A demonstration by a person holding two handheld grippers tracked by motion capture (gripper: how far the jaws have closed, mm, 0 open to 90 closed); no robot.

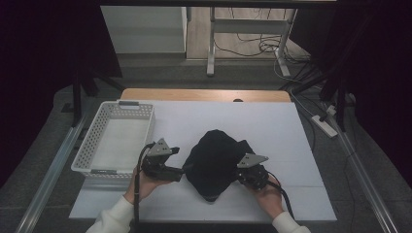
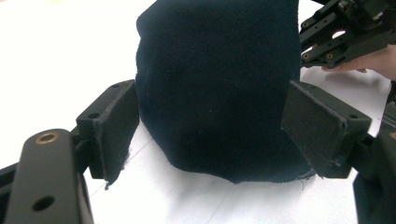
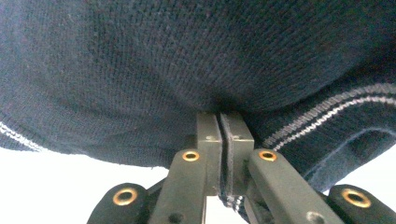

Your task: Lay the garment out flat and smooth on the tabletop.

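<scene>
Left gripper [image 2: 210,140] agape, right gripper [image 3: 223,135] pinching dark garment [image 1: 214,160] on white tabletop [image 1: 272,126].

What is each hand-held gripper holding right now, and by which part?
The right hand-held gripper pinches the dark garment's striped edge. The left hand-held gripper is open around its other side, holding nothing.

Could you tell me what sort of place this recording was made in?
Probably a lab recording station, not a home: a table covered in white, dark curtains at both sides, and loose cables and a power strip on the floor.
</scene>
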